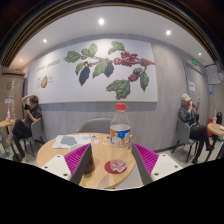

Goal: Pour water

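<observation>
Step in hand: approach. Your hand-held gripper (pixel 112 168) is spread and holds nothing. The water bottle (pixel 120 127) stands upright on the desk (pixel 60 155), just ahead of the fingers, beyond a small glass (pixel 117 165). Next, advance and pinch the bottle.

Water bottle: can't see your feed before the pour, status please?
Gripper open, holding nothing. Water bottle upright on the round table, red cap on, just beyond the fingers. Small cup between the fingers, untouched. Path clear.
</observation>
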Available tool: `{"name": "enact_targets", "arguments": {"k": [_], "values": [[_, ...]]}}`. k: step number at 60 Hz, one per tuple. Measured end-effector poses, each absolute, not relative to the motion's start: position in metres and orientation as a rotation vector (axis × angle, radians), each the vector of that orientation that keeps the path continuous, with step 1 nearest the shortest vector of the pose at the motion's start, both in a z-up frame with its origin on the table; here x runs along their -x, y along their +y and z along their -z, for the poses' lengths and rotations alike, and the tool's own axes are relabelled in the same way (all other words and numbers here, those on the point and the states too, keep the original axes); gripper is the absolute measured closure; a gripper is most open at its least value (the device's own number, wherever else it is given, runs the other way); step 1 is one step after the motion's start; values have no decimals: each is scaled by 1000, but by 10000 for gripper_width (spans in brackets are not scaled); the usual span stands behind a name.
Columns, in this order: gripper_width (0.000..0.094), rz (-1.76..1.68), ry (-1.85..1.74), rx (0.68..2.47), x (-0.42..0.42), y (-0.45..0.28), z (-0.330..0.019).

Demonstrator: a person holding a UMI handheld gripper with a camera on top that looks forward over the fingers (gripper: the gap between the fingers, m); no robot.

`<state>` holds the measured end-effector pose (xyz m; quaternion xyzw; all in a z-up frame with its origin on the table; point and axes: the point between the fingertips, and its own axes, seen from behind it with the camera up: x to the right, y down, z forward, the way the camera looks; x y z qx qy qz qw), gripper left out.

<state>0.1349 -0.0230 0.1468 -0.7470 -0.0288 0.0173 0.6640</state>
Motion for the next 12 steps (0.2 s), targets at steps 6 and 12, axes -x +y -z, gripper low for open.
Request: {"name": "enact_targets", "arguments": {"k": [6,12], "values": [[86,-130,-59,1745,-113,-74,-135],[84,-213,-63,1769,-99,-132,-113]]}}
